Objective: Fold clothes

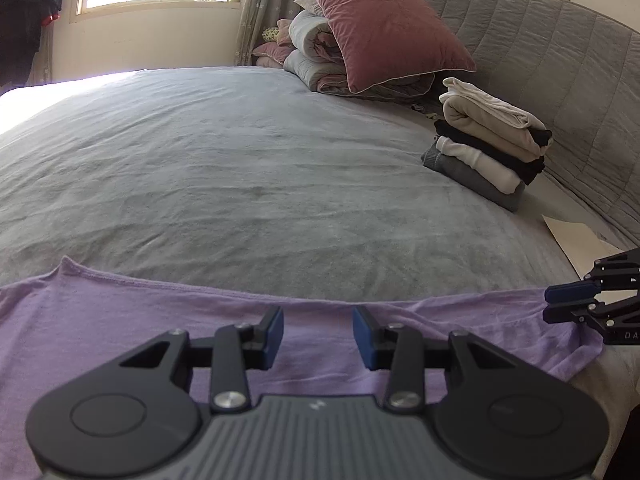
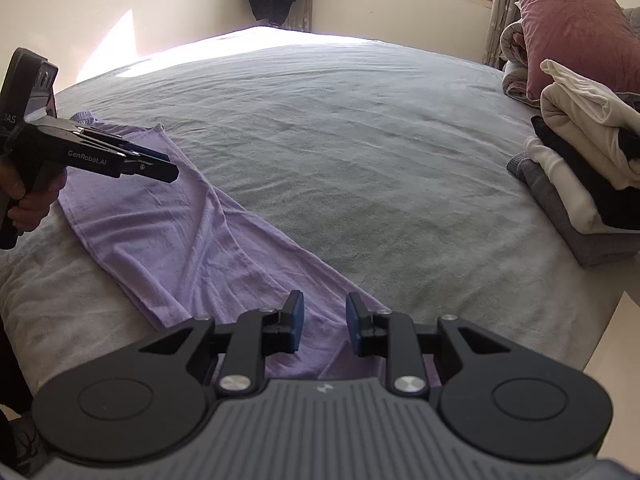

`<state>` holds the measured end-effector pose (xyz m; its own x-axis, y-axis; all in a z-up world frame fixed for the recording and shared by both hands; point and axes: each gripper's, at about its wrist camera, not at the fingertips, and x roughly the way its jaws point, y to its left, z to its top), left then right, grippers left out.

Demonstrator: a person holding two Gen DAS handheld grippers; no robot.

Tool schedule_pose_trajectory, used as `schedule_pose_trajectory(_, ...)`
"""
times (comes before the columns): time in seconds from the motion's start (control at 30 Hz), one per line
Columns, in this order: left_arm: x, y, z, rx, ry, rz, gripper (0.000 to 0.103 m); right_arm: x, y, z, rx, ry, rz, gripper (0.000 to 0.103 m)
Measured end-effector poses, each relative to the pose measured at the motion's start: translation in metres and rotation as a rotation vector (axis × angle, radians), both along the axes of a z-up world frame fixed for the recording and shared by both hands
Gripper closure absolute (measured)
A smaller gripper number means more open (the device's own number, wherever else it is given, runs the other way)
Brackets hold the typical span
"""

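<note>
Right wrist view: lilac garment (image 2: 176, 236) folded into wrinkled strip, both claws apart, empty.

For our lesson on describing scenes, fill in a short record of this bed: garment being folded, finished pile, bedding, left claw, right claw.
garment: purple garment, lying flat in a long strip along the near edge of the bed
finished pile: folded clothes, stacked by the headboard
bedding: pink pillow on rolled quilts
left claw: open, above the garment
right claw: open, above the garment's end
</note>
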<state>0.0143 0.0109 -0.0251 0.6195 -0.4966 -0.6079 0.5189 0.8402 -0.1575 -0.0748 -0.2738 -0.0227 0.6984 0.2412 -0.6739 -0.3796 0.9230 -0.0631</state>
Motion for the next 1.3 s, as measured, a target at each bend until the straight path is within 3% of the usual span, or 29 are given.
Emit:
schedule_pose_trajectory(0.1,0.0,-0.004,-0.003,0.026,0.004,-0.008,0.064,-0.01,-0.008,0.0,-0.077,0.005,-0.016,0.075)
schedule_pose_trajectory(0.4,-0.005,-0.014,-0.005,0.077,-0.002,-0.028,0.064,-0.032,-0.034,-0.004,-0.15,0.088,-0.04,0.076)
schedule_pose_trajectory(0.67,-0.012,-0.015,0.0,0.078,-0.018,-0.049,0.064,-0.026,-0.058,0.025,0.099,0.06,-0.102,0.076)
schedule_pose_trajectory(0.83,-0.015,-0.019,0.0,0.066,-0.008,-0.081,0.064,-0.013,-0.072,0.025,0.197,0.07,-0.157,0.076)
schedule_pose_trajectory(0.97,-0.014,-0.024,-0.002,0.063,0.001,-0.094,0.064,-0.001,-0.07,0.014,0.18,0.112,-0.157,0.076)
schedule_pose_trajectory(1.17,-0.01,-0.027,-0.003,0.054,0.008,-0.098,0.064,-0.002,-0.054,0.0,0.075,0.169,-0.079,0.076)
schedule_pose_trajectory(1.2,-0.009,-0.027,-0.003,0.054,0.01,-0.098,0.064,-0.002,-0.052,-0.003,0.062,0.173,-0.07,0.076)
schedule_pose_trajectory(1.27,-0.008,-0.028,-0.005,0.056,0.019,-0.1,0.064,-0.003,-0.048,-0.008,0.037,0.181,-0.053,0.099)
schedule_pose_trajectory(1.3,-0.008,-0.029,-0.005,0.059,0.022,-0.103,0.064,-0.004,-0.047,-0.007,0.031,0.18,-0.051,0.1)
